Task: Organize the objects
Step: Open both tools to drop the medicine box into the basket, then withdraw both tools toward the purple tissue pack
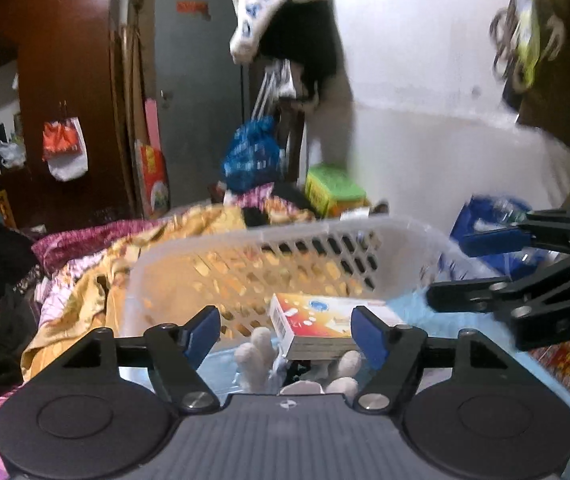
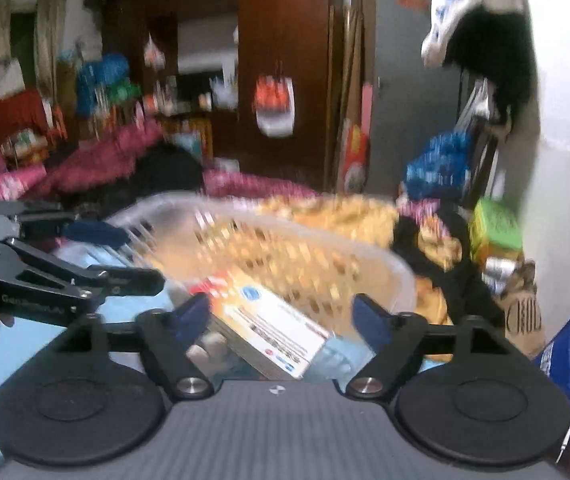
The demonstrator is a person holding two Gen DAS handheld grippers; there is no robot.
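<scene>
Nearest my left lens, the left claw point(image 1: 285, 330) stands wide open, its blue pads point(image 1: 369, 334) apart with nothing between them. Just beyond lies a small printed box point(image 1: 317, 326), white and orange, propped on what looks like a white glove point(image 1: 261, 354) spread on the pale blue sheet point(image 1: 417, 312). The box sits at the near foot of the white lattice basket point(image 1: 285, 264), outside it as far as I can tell, though the blur leaves that unsure.

From the right wrist view, the right claw point(image 2: 281, 316) is also open and empty, and the same box shows tilted between its fingers without touching either. The left claw shows at the left edge there, close beside mine.

I judge the step in hand to be picking up the box to drop it in the basket. To do it well, I would commit one claw only, likely the left, since the box lies squarer to it. I would bring the pads down over the short sides, level with the box, and close firmly but slowly so it does not skid off the soft glove beneath. The other claw should back away to avoid a clash. Then lift clear of the basket rim before moving across.

The bed behind is heaped with orange patterned cloth point(image 1: 97, 280).
</scene>
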